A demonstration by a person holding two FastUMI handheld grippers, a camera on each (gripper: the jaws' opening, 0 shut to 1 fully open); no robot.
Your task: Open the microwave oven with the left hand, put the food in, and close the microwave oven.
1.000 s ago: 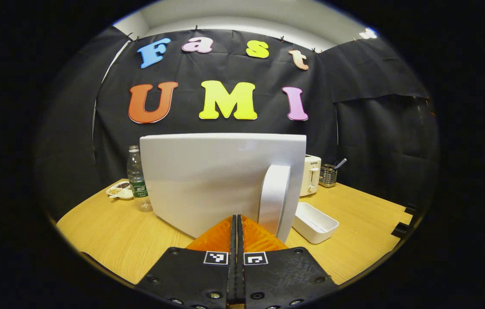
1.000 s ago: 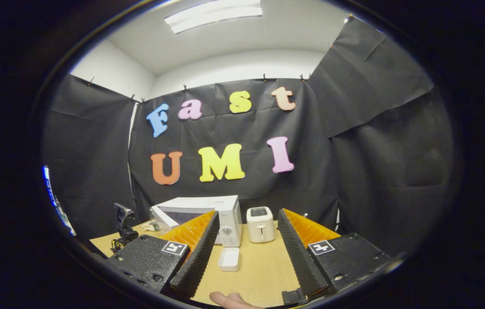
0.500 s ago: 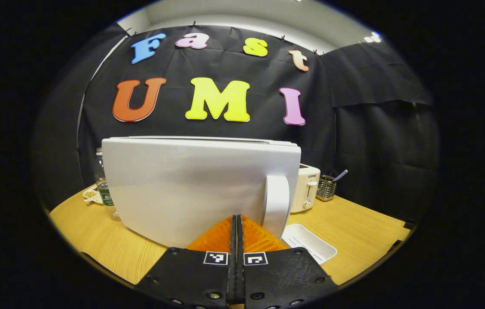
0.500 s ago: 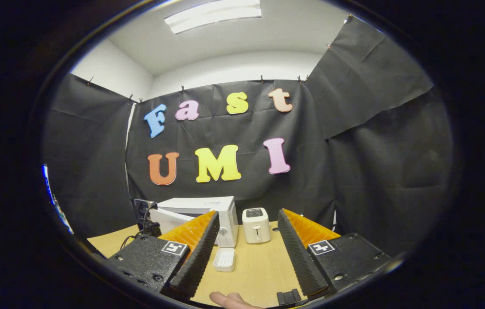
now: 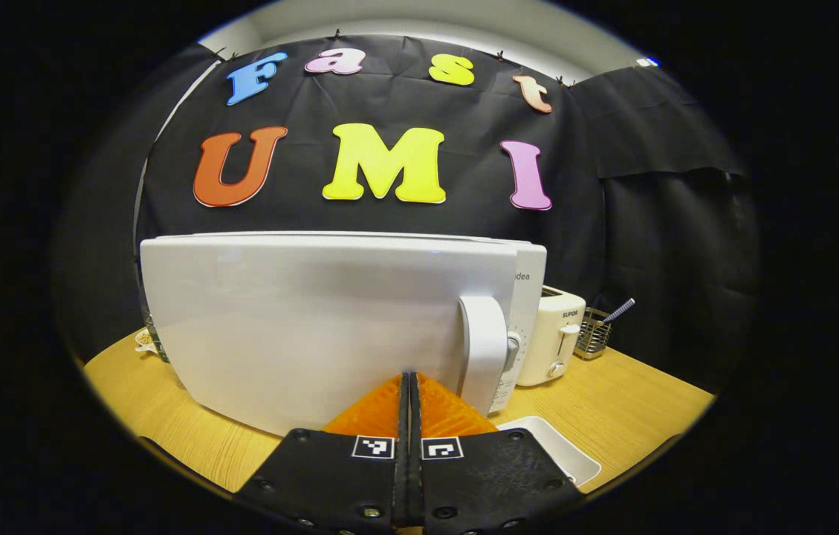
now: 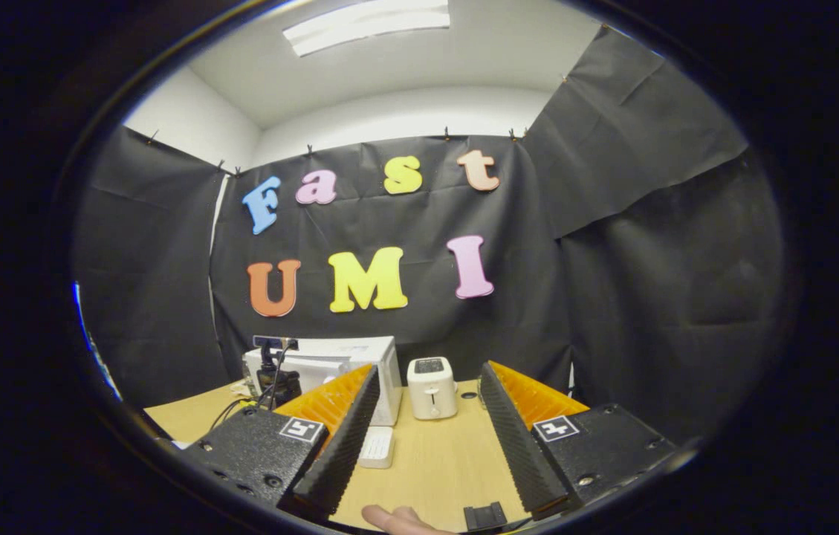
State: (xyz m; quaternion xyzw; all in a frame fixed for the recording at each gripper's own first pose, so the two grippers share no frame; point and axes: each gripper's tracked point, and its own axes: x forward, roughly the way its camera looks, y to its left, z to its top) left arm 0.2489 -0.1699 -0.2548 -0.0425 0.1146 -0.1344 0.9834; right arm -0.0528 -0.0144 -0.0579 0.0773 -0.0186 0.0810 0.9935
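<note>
Against the nearly shut door (image 5: pixel 315 327) of the white boxy microwave oven (image 6: pixel 360 368) on the wooden bench (image 5: pixel 635 394), the closed left tool (image 5: pixel 409 394) pushes, while the right tool (image 6: pixel 426 431) waits open and empty, well back.

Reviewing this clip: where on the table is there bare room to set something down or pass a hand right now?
Bare wood lies right of the toaster and white tray, between the open right gripper fingers, and along the table front of the utensil rack. Crowded: the shut left gripper sits against the microwave door, with tray and toaster close beside.
</note>
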